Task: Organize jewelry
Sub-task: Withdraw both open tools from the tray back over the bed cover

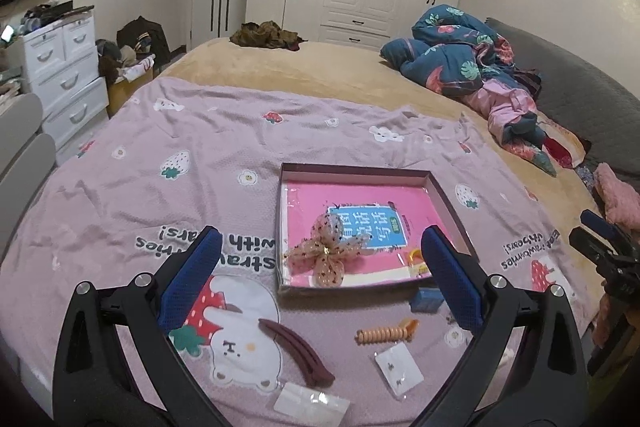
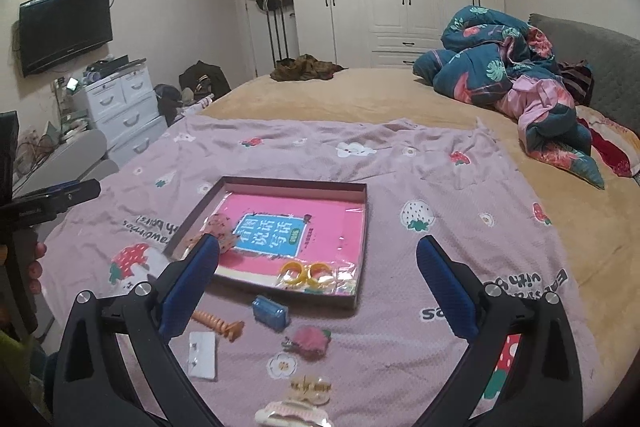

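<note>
A shallow box (image 1: 356,171) (image 2: 296,183) with a pink book inside lies on the pink blanket. In it sit a dotted mesh bow (image 1: 326,253) and yellow rings (image 2: 306,274). In front of the box lie a dark red hair clip (image 1: 296,351), an orange spiral tie (image 1: 386,334) (image 2: 218,323), a white earring card (image 1: 399,367) (image 2: 202,354), a blue case (image 2: 271,311), a pink flower clip (image 2: 309,341) and a pearl clip (image 2: 310,387). My left gripper (image 1: 320,259) is open and empty above them. My right gripper (image 2: 318,267) is open and empty too.
The bed's tan cover (image 1: 304,71) holds a bundled blue floral quilt (image 1: 464,55) at the right and dark clothes (image 1: 266,35) at the far end. White drawers (image 1: 60,67) stand left of the bed. A clear bag (image 1: 310,403) lies near the front edge.
</note>
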Demonstrator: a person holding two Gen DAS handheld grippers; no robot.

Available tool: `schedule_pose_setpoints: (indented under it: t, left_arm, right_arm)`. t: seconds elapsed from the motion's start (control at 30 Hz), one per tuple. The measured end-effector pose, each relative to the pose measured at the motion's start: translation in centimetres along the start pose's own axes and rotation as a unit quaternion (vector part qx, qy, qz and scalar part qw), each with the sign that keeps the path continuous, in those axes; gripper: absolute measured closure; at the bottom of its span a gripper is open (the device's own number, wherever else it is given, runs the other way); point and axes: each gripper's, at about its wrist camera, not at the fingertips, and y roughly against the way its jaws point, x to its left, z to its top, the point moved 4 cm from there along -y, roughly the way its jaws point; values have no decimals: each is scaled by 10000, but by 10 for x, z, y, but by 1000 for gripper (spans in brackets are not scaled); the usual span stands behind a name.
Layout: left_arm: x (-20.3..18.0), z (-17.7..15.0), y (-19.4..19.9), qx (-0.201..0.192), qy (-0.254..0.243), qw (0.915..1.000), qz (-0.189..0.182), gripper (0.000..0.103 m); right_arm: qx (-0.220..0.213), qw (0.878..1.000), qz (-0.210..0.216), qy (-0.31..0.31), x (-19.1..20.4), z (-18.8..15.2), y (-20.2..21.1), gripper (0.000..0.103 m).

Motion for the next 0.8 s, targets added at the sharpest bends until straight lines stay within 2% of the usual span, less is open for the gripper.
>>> schedule_pose_setpoints:
  t: [0.4, 0.8]
  left_arm:
    - [-15, -50, 17, 131, -258, 9996, -25, 9]
    - [-19, -91, 21, 297, -451, 9985, 114, 9]
  right_arm:
    - [265, 9994, 79, 200, 28, -47, 23, 4]
    - [735, 9973, 3, 0, 31, -98, 16, 4]
